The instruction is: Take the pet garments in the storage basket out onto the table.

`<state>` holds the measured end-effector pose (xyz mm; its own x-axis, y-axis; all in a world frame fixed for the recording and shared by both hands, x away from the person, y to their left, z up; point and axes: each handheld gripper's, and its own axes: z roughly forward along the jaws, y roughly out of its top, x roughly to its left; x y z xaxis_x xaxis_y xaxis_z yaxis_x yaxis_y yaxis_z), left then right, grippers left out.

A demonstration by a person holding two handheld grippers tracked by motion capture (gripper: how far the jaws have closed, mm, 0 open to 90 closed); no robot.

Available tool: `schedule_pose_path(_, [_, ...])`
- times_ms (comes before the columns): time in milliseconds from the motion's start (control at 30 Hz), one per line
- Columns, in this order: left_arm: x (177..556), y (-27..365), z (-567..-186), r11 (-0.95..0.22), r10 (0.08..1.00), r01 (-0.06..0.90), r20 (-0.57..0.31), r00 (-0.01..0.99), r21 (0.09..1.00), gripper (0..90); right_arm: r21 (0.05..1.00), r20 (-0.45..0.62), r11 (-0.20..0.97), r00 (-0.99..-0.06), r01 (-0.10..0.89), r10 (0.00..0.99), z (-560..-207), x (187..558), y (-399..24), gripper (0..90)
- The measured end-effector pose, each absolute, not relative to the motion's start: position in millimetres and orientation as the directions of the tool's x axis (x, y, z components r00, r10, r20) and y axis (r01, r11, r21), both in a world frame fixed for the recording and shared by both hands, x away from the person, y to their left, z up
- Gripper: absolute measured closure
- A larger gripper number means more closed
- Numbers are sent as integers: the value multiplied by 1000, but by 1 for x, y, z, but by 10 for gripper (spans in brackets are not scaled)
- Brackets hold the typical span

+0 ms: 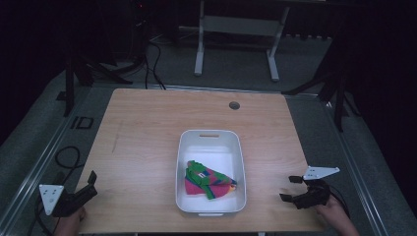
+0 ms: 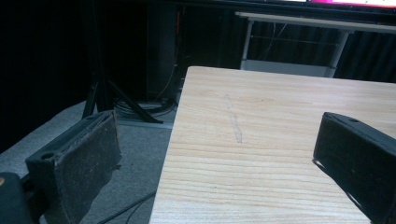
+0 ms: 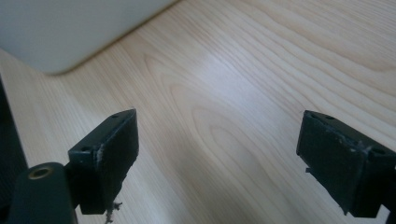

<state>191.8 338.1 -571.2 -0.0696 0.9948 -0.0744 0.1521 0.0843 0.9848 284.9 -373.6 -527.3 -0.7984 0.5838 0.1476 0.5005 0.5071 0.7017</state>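
Note:
A white plastic bin [image 1: 182,162] stands on the wooden table [image 1: 142,128], near its front edge. Inside it lies a bunched cloth [image 1: 207,179] in pink, green and blue. My left gripper [image 1: 92,183] hangs at the table's front left corner, open, with nothing between its jaws; in the left gripper view the gripper [image 2: 219,156] straddles the table's left edge. My right gripper [image 1: 290,189] rests low over the table to the right of the bin, open and empty. In the right gripper view the gripper [image 3: 219,158] faces bare wood, with the bin's wall [image 3: 70,32] at upper left.
A round cable hole [image 1: 234,105] sits near the table's far edge. Behind the table stands a white desk frame [image 1: 238,29]. Black tripod legs [image 1: 83,73] and cables [image 1: 152,64] lie on the grey floor at left; another stand [image 1: 334,83] is at right.

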Motion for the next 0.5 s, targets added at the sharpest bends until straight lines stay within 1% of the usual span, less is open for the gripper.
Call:
schedule_pose_path(67, [192,338,-571,84,995,152,-74,-70,985,12,700,140,512,-798,498,586,-526,286,-371,127])
schedule_pose_path(100, [192,338,-571,87,995,151,-77,-70,985,12,687,118,538,-806,488,580,-524,287,-364,126])
schedule_pose_path(167, [192,338,-571,87,995,150,-78,-70,985,12,682,108,556,-817,475,566,-520,287,-356,126])
schedule_pose_path(333, [192,338,-571,85,994,149,-75,-74,985,12,684,114,572,-841,453,529,-505,288,-338,128])
schedule_pose_path(500, [191,338,-571,88,994,146,-77,-76,985,12,694,76,601,-871,396,486,-487,289,-317,128])
